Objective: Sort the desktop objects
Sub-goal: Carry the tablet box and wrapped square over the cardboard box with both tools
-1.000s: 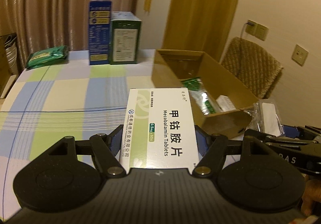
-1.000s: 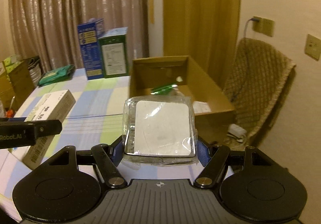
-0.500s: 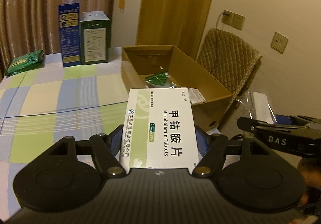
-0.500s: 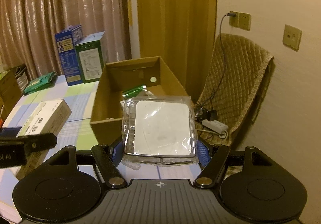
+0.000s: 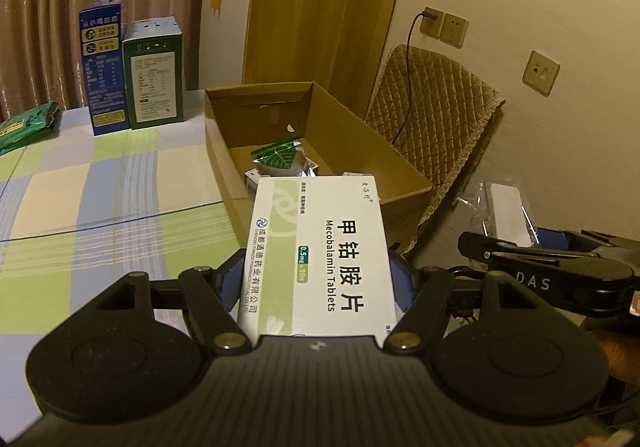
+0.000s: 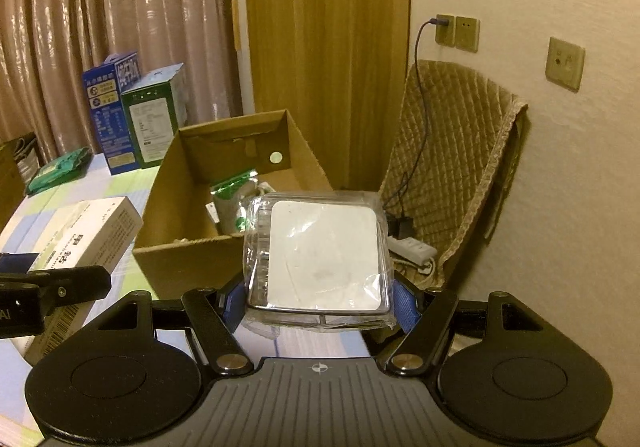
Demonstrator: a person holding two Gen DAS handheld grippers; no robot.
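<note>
My left gripper [image 5: 318,279] is shut on a white and green Mecobalamin tablet box [image 5: 320,247] and holds it in the air just short of the open cardboard box [image 5: 360,151]. My right gripper [image 6: 318,295] is shut on a white square item in clear plastic wrap [image 6: 320,255], held near the cardboard box's [image 6: 176,199] right front corner. The cardboard box holds a green foil packet [image 5: 280,157] and other small items. The tablet box also shows at the left of the right wrist view [image 6: 80,239], and the wrapped item at the right of the left wrist view [image 5: 506,211].
A tall blue carton [image 5: 102,71] and a green carton [image 5: 154,73] stand at the back of the checked tablecloth [image 5: 100,187]. A green packet [image 5: 24,125] lies at the far left. A quilted chair [image 6: 452,175], a power strip [image 6: 412,247] and wall sockets are to the right.
Both grippers have swung right and toward the cardboard box with their loads still held. The box now sits more central in both views.
</note>
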